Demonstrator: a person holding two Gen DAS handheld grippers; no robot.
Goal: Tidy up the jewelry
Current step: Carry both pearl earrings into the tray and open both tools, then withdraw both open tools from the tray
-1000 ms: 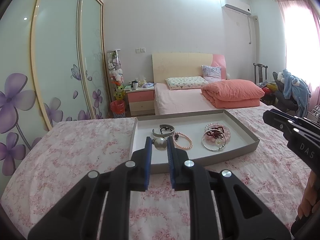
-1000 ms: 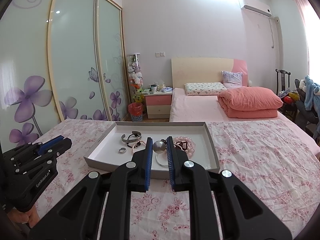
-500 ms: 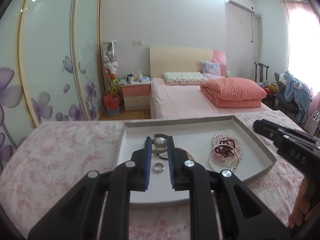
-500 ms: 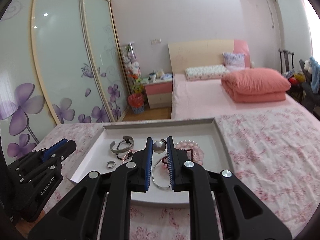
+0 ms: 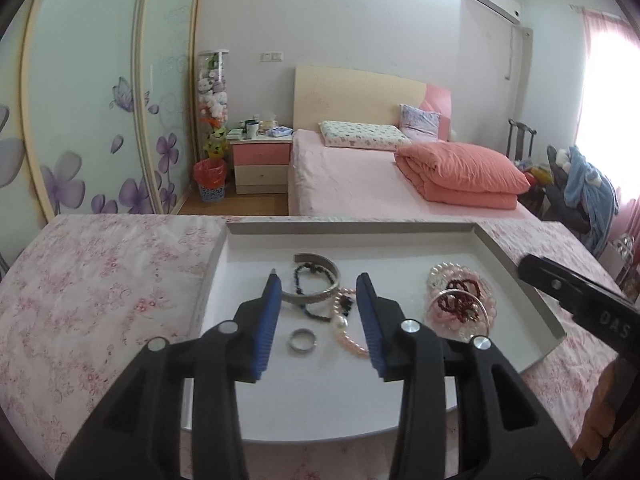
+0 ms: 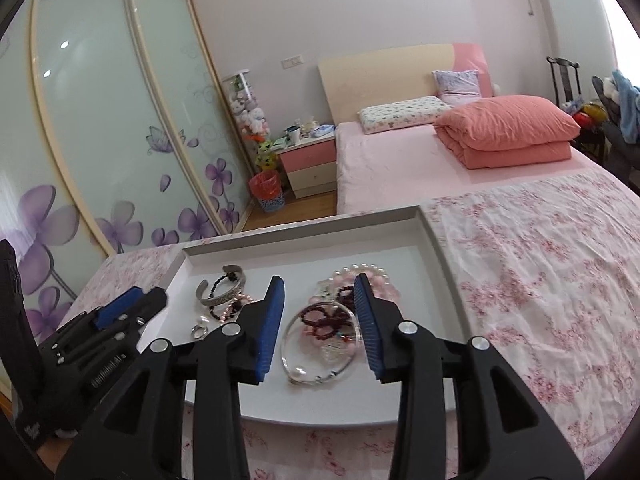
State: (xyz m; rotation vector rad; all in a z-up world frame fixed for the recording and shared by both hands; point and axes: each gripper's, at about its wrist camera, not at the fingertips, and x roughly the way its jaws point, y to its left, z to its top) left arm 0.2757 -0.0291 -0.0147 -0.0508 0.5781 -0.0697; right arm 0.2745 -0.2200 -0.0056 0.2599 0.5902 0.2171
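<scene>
A grey-walled white tray (image 5: 516,280) (image 6: 444,256) lies on a pink floral cloth and holds jewelry. My left gripper (image 5: 318,280) is open and empty above a silver ring (image 5: 303,339), a silver cuff (image 5: 320,294), a black bead bracelet (image 5: 304,276) and a pink pearl strand (image 5: 348,336). My right gripper (image 6: 319,282) is open and empty above a silver bangle (image 6: 316,376), dark red beads (image 6: 320,322) and a pink pearl bracelet (image 6: 376,280). The cuff (image 6: 222,292) and ring (image 6: 198,331) show left of it.
The floral cloth (image 6: 540,280) covers the surface around the tray. Beyond it stand a bed with an orange quilt (image 5: 460,172), a pink nightstand (image 5: 262,160), a red bin (image 5: 210,180) and sliding wardrobe doors (image 5: 100,120). A chair with blue clothes (image 5: 588,192) is at right.
Both grippers moved forward over the tray and opened from shut. The round silver bead each held between its fingers is no longer there.
</scene>
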